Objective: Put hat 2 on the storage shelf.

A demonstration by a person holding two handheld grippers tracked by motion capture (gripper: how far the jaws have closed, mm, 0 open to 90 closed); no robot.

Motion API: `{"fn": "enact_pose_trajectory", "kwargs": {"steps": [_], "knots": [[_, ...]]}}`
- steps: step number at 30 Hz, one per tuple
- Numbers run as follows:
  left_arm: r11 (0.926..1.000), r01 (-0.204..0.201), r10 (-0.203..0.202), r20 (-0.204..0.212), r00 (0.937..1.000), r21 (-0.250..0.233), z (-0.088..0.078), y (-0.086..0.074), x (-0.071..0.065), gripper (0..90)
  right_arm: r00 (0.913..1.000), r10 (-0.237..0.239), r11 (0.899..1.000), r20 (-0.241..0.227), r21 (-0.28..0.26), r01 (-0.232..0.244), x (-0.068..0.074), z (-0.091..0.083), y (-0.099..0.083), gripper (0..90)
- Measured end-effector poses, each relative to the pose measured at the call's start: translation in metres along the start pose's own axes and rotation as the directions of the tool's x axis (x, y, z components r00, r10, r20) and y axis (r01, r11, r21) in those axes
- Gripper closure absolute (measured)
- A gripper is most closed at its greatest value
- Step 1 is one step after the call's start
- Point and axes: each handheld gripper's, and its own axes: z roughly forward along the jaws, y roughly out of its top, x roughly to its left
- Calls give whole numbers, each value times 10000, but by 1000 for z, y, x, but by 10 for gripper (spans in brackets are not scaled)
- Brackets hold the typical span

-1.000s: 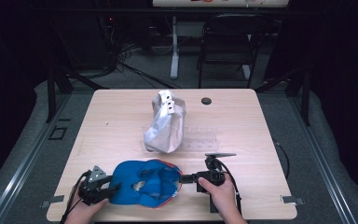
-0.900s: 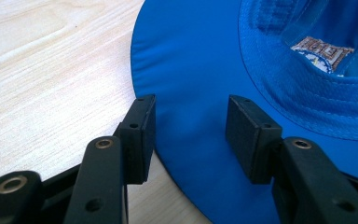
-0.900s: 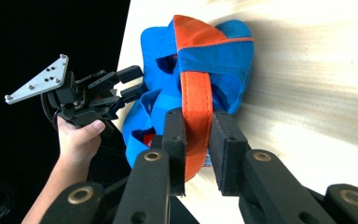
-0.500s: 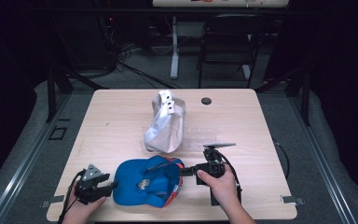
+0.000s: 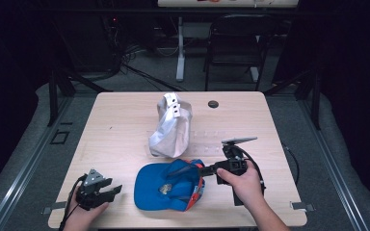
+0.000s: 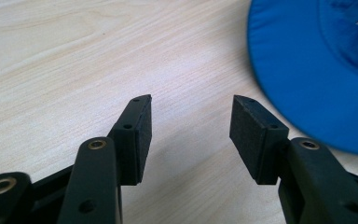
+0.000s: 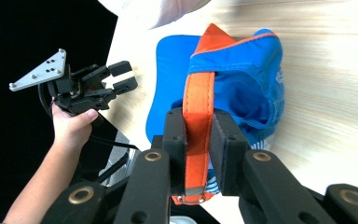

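A blue cap [image 5: 166, 190] with orange trim lies crown-down near the table's front edge. My right gripper [image 5: 201, 169] is shut on its orange back strap [image 7: 199, 91], holding that side of the cap raised; the pads [image 7: 175, 135] press the strap from both sides. My left gripper [image 5: 112, 191] rests on the table a little left of the cap, apart from it. Its jaws have just been opening and stand open with nothing between them [image 6: 191, 105]. The cap's blue brim [image 6: 307, 70] lies just beyond the right pad [image 6: 251, 135].
A crumpled white cap [image 5: 171, 127] sits mid-table, just behind the blue one. A small black round thing [image 5: 213, 103] lies near the far edge. Bare wooden table [image 5: 115, 130] spreads to the left. A chair [image 5: 236, 43] stands beyond the table.
My right gripper has risen with the strap, lifting the cap's near-right side and drawing the cap slightly right. The left gripper, earlier at the brim, now stands apart from it.
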Motion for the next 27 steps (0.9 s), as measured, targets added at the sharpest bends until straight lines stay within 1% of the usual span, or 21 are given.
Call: {"fn": "enact_pose_trajectory", "kwargs": {"steps": [1, 2, 3, 4, 5, 6, 7, 9, 12, 13, 14, 15, 19, 20, 21, 24, 25, 26, 27], "knots": [[10000, -42, 43, -117, 9999, 22, 0, 0, 0, 492, 10000, 57, 10000, -74, 35, -57, -1, -3, 0, 777], [9999, -45, 46, -26, 10000, 109, 0, 0, 1, 492, 9996, 200, 9998, -213, 14, -200, -2, -5, 1, 777], [9999, -45, 46, -26, 10000, 109, 0, 0, 1, 492, 9989, 249, 9997, -394, 67, -246, -3, -7, 2, 778], [9999, -35, 34, 61, 10000, 139, -1, 0, 2, 492, 9973, 405, 9992, -608, 44, -403, -4, -9, 2, 778], [9999, -35, 34, 61, 10000, 139, -1, 0, 2, 492, 9973, 405, 9992, -608, 44, -403, -4, -9, 2, 778], [10000, -20, 19, 39, 10000, 97, 0, 0, 2, 492, 9936, 620, 9981, -941, 41, -619, -4, -13, 4, 779], [10000, -7, 7, 46, 10000, 95, 0, 0, 2, 492, 9908, 675, 9977, -1171, -16, -682, -4, -14, 6, 779], [9999, -18, 18, 39, 10000, 105, -1, 0, 2, 492, 9861, 781, 9969, -1469, 32, -785, -3, -19, 9, 779], [9999, 4, -4, 41, 10000, 110, -1, 0, 2, 492, 9786, 941, 9954, -1832, -12, -960, 3, -27, 15, 780], [9999, 4, -4, 41, 10000, 110, -1, 0, 2, 492, 9769, 884, 9959, -1945, -5, -902, 5, -29, 17, 781], [9999, 12, -13, 39, 10000, 100, -1, 0, 2, 492, 9769, 884, 9959, -1945, -5, -902, 5, -29, 17, 781], [10000, 28, -28, -1, 10000, 26, 0, 0, 2, 492, 9740, 917, 9956, -2069, 3, -937, 8, -32, 19, 780], [10000, 22, -22, -6, 10000, 27, 0, 0, 2, 492, 9659, 957, 9952, -2404, 31, -978, 18, -39, 26, 781], [10000, 7, -7, 40, 10000, 90, -1, 0, 2, 492, 9627, 1034, 9943, -2502, 25, -1062, 21, -40, 27, 781], [10000, -13, 12, 47, 10000, 83, -2, 1, 3, 492, 9556, 1120, 9934, -2727, 84, -1140, 24, -42, 29, 781], [10000, 19, -19, 36, 10000, 53, -2, 0, 3, 492, 9460, 1254, 9919, -2990, 184, -1257, 28, -45, 32, 781], [10000, 55, -55, -24, 10000, 29, -2, 0, 3, 492, 9430, 1297, 9913, -3065, 191, -1302, 30, -45, 33, 781], [9999, 117, -117, 32, 9999, -1, -1, 0, 3, 492, 9409, 1255, 9919, -3144, 232, -1246, 31, -46, 34, 781], [9999, 109, -109, 39, 9999, 2, -1, 0, 3, 492, 9372, 1310, 9912, -3232, 232, -1305, 33, -47, 35, 781]]}}
